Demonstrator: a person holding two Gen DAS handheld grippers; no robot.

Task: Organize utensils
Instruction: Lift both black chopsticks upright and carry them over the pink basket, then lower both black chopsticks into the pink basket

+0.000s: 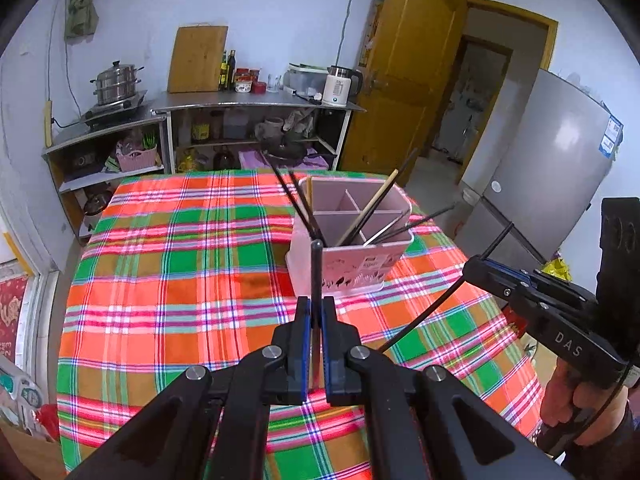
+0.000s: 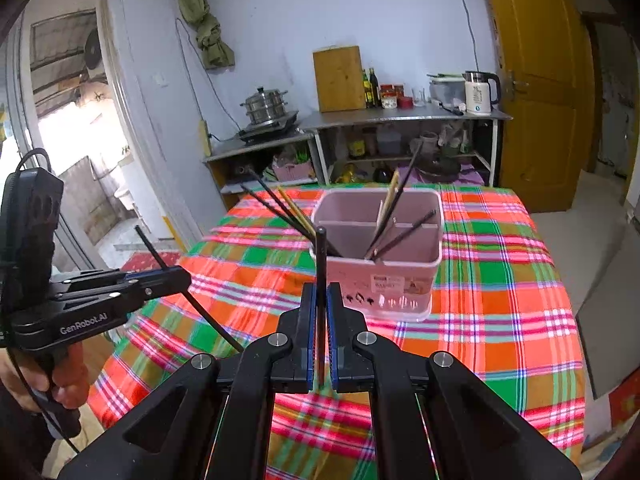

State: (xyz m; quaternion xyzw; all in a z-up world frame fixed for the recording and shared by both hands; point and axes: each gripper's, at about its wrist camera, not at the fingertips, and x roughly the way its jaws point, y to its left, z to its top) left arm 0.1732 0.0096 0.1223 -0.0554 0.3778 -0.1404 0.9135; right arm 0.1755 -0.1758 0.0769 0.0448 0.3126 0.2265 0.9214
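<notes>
left gripper (image 1: pixel 316 308) clamps chopstick (image 1: pixel 317 272) | right gripper (image 2: pixel 321 296) clamps chopstick (image 2: pixel 321 264) | risk: thin sticks may miss holder (image 1: pixel 352 264)

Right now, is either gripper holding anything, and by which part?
Yes, both. The left gripper is shut on a thin black chopstick partway along its shaft. The right gripper clamps another black chopstick, also mid-shaft.

Plaid tablecloth (image 1: pixel 180 280), steamer pot (image 1: pixel 116 82), cutting board (image 1: pixel 198 58), kettle (image 1: pixel 340 86), yellow door (image 1: pixel 408 80), fridge (image 1: pixel 552 160)
</notes>
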